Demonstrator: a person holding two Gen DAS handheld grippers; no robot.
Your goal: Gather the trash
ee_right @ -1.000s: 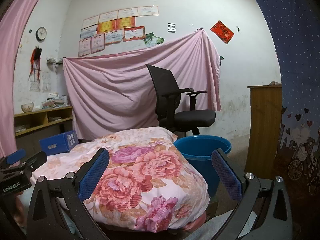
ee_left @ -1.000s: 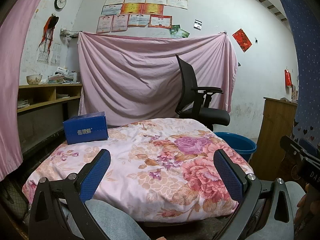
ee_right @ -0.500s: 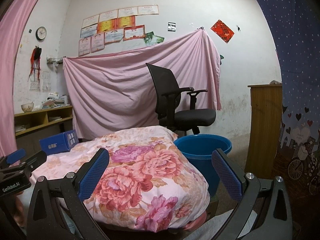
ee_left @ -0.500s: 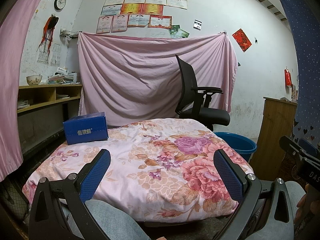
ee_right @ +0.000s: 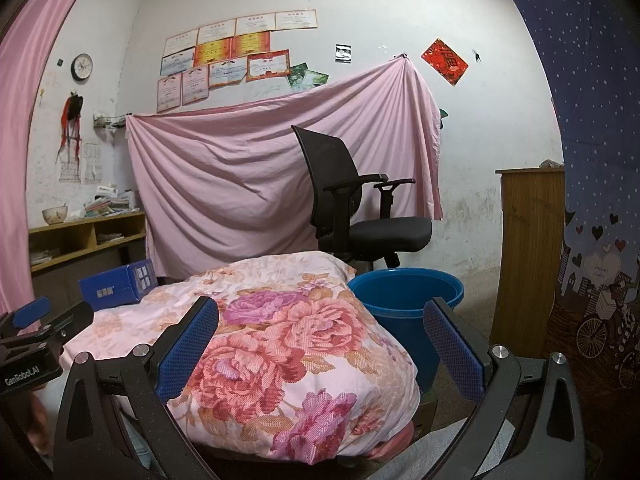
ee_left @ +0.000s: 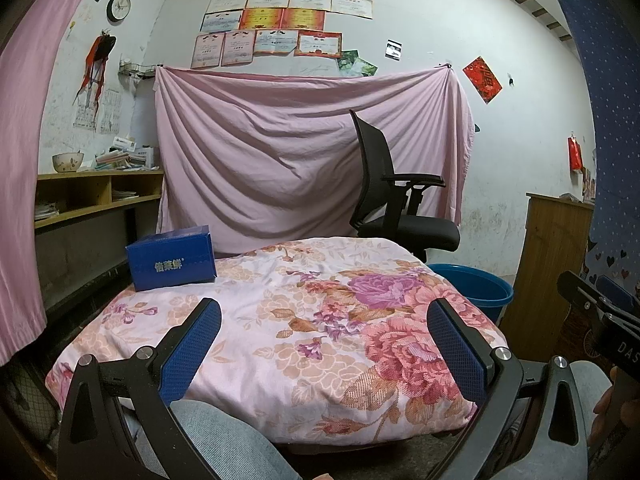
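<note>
A blue cardboard box (ee_left: 172,260) stands on the far left corner of a floral quilt (ee_left: 288,320); it also shows in the right wrist view (ee_right: 118,285). A blue plastic bucket (ee_right: 404,300) stands on the floor at the quilt's right; its rim shows in the left wrist view (ee_left: 476,284). My left gripper (ee_left: 324,344) is open and empty, held low before the quilt's near edge. My right gripper (ee_right: 320,340) is open and empty, over the quilt's near right corner. Each gripper shows at the other view's edge.
A black office chair (ee_left: 396,200) stands behind the quilt before a hanging pink sheet (ee_left: 300,152). A wooden shelf (ee_left: 88,196) runs along the left wall. A wooden cabinet (ee_right: 528,256) stands at the right, beside a blue curtain (ee_right: 592,160).
</note>
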